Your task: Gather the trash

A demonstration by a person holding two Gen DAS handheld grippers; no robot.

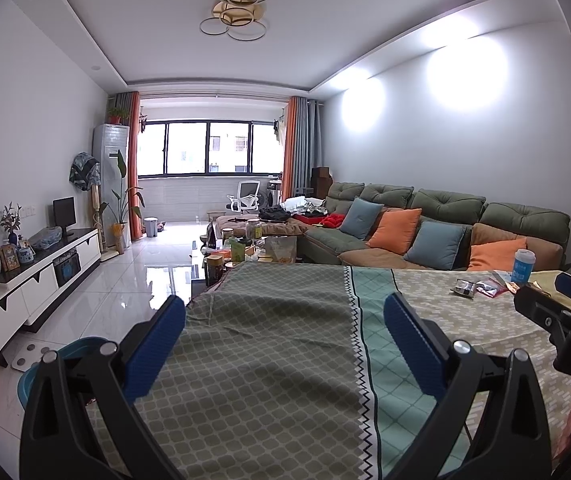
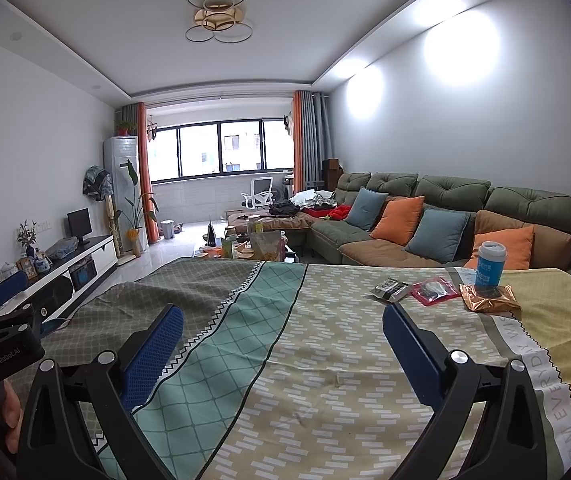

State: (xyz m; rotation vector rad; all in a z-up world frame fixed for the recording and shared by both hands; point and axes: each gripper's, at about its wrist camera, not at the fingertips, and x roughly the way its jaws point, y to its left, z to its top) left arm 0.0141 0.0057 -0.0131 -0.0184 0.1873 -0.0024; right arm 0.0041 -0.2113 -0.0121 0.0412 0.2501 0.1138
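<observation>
left gripper [image 1: 284,322]: jaws wide, holding nothing | right gripper [image 2: 283,332]: jaws wide, holding nothing | trash: black wrapper [image 2: 390,290], red packet [image 2: 434,290], gold wrapper [image 2: 489,298] under blue cup [image 2: 490,266], far right on tablecloth [image 2: 325,360] | green sofa [image 2: 445,216] behind | path free.

Patterned tablecloth [image 2: 325,360] covers the table, bearing blue cup [image 2: 490,266], gold wrapper [image 2: 489,300], red packet [image 2: 433,290], black packet [image 2: 389,290].

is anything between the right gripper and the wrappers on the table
Nothing visible does. The right gripper, jaws open, hovers over bare tablecloth, and the black wrapper, red wrapper and gold wrapper lie ahead to its right. The blue cup stands on the gold wrapper's far part, so it may tip if that one is pulled.
</observation>
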